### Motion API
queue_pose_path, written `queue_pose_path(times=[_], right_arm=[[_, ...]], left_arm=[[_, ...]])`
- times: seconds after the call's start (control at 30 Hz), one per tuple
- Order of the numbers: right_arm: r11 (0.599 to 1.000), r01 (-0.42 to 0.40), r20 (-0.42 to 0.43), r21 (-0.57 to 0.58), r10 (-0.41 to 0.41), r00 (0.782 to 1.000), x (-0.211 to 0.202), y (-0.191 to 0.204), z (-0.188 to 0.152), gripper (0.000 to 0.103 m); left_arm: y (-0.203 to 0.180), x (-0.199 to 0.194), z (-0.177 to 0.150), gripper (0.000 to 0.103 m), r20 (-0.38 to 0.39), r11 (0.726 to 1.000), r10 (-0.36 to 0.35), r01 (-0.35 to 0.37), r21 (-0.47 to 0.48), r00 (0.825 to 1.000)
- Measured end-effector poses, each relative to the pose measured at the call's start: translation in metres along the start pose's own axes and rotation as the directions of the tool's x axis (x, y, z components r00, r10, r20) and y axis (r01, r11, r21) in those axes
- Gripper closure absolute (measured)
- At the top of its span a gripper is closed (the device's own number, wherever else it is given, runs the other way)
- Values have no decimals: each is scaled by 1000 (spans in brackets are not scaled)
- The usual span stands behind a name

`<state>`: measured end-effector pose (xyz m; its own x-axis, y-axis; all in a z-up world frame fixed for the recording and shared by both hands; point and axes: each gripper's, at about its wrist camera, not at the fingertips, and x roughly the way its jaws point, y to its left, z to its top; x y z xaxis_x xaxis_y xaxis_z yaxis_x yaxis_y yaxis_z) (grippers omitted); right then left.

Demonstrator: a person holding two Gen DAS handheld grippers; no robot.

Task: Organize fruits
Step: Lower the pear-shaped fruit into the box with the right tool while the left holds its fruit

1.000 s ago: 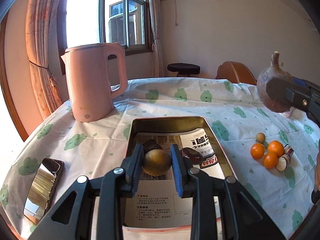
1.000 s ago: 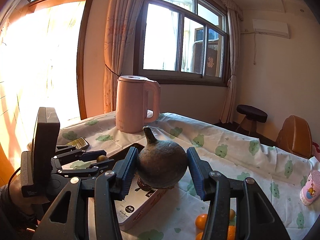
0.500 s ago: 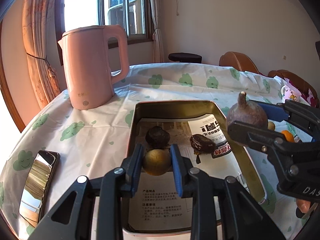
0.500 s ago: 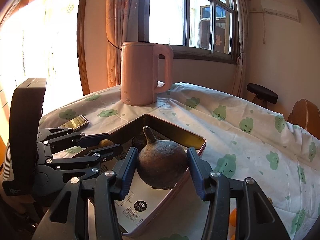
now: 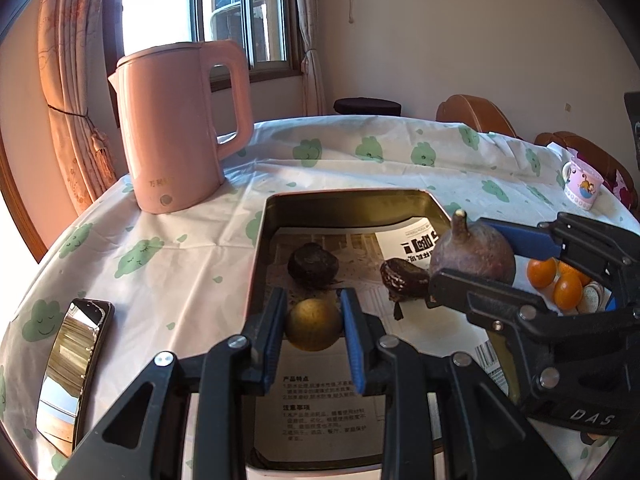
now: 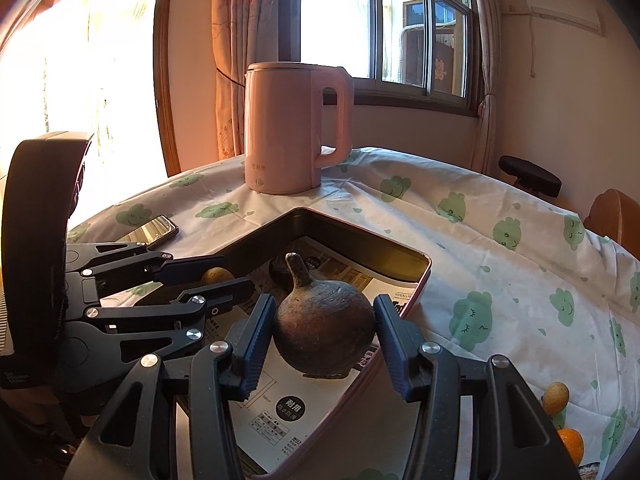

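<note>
A metal tray [image 5: 348, 200] lined with printed paper sits on the table. My left gripper [image 5: 313, 330] is shut on a small yellow-brown round fruit [image 5: 313, 330] low inside the tray. My right gripper [image 6: 324, 334] is shut on a large dark brown fruit with a stem [image 6: 324, 328], held just above the tray's right part; it also shows in the left wrist view [image 5: 472, 254]. Two dark fruits [image 5: 314, 266] [image 5: 404, 278] lie in the tray. Several oranges [image 5: 560, 280] lie on the cloth right of the tray.
A pink kettle [image 5: 180, 128] stands behind the tray at the left. A phone [image 5: 72, 364] lies left of the tray. A pink mug [image 5: 582, 184] stands at the far right. Chairs and a stool stand beyond the table.
Both grippers have come down over the tray. The right gripper brought the large brown fruit from high on the right to just above the tray's paper lining.
</note>
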<state>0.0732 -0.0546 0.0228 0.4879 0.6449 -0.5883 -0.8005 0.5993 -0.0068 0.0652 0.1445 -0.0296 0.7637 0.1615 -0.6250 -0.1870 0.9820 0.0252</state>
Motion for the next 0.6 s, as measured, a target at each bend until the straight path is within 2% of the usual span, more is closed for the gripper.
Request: queue_pose_path(times=[0.6], right_arm=[[1000,7,-31,16,-6,999,11,0,-5,50]], left_arm=[[-1,9,-1,73,-46,1000,-4,4,-1,999]])
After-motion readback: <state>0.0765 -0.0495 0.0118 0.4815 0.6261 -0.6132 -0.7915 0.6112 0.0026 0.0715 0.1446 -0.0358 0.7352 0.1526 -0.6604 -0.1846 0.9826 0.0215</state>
